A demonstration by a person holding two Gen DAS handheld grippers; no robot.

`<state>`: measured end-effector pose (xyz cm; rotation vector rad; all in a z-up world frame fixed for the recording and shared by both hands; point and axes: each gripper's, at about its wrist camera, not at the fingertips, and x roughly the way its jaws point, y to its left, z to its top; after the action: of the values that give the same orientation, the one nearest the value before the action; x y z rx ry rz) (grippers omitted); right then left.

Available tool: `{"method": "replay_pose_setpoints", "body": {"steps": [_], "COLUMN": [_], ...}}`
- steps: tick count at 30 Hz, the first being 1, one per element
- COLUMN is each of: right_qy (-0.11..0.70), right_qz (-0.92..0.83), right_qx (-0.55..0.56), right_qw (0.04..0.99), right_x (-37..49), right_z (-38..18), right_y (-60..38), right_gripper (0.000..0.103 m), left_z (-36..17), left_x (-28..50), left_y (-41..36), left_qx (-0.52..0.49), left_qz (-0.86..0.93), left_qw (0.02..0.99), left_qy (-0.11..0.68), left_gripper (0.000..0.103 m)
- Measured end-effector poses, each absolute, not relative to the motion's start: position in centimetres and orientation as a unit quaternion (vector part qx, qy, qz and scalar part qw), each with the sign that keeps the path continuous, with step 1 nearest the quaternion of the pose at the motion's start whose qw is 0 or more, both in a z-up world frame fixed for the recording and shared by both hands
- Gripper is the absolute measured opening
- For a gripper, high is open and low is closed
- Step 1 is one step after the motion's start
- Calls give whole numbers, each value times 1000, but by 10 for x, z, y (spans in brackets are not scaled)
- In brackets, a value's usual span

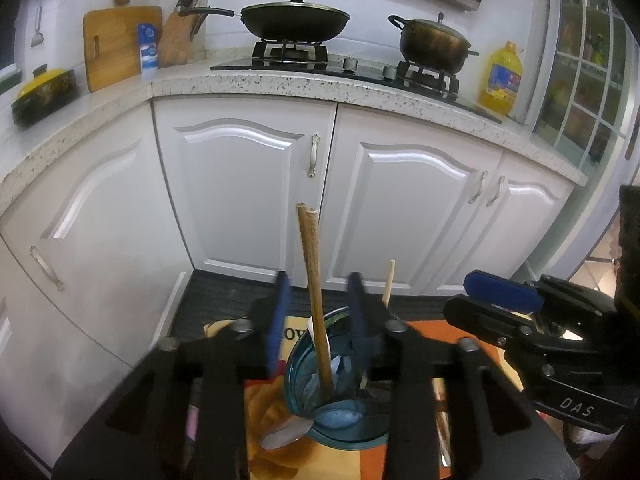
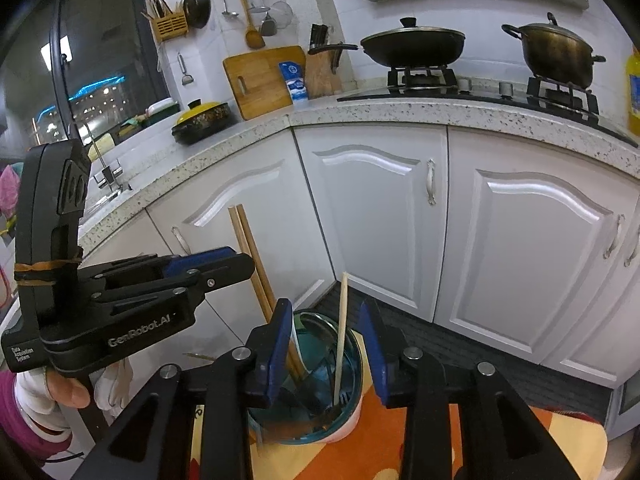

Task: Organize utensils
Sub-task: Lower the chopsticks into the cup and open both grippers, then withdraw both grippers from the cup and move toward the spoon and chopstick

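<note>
A blue glass cup (image 1: 352,420) stands on an orange and yellow cloth (image 1: 436,330). A pair of wooden chopsticks (image 1: 312,272) leans upright in it, beside a white spoon (image 1: 326,346) and a thin wooden-handled fork (image 1: 388,284). My left gripper (image 1: 318,312) is open, its blue pads either side of the chopsticks without touching them. In the right wrist view my right gripper (image 2: 326,332) is open above the cup (image 2: 354,364). The fork handle (image 2: 342,320) rises between its pads, untouched. The chopsticks (image 2: 250,248) lean left, next to the left gripper (image 2: 240,260).
White cabinet doors (image 1: 248,192) and a speckled countertop (image 1: 280,84) stand close behind the cup. On the hob sit a wok (image 1: 294,20) and a pot (image 1: 434,44). A black mat (image 2: 480,348) covers the floor. A gloved hand (image 2: 60,392) holds the left gripper.
</note>
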<state>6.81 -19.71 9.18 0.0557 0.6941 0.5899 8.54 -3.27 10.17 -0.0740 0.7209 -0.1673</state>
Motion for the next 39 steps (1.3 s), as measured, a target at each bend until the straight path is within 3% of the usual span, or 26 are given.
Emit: {"method": "replay_pose_setpoints", "body": {"steps": [8,10,15,39], "right_qy": [339,337,327,344], "right_qz": [278,277,276,215], "right_qx": [48,51,57,55], "right_qw": [898,898,902,912], "right_x": [62,60,48,-10], "right_z": [90,91,98,81], "right_y": [-209,-212,-218,-255], "right_gripper": [34,35,38,42], "left_z": [105,106,111,122], "left_x": [78,75,67,-6], "left_y": [-35,-35,-35,-70], "left_qx": [-31,-31,-31,-6], "left_qz": [-79,-77,-78,-110], "left_qw": [934,935,937,942], "left_qy": [348,345,338,317], "left_gripper": [44,54,60,60]}}
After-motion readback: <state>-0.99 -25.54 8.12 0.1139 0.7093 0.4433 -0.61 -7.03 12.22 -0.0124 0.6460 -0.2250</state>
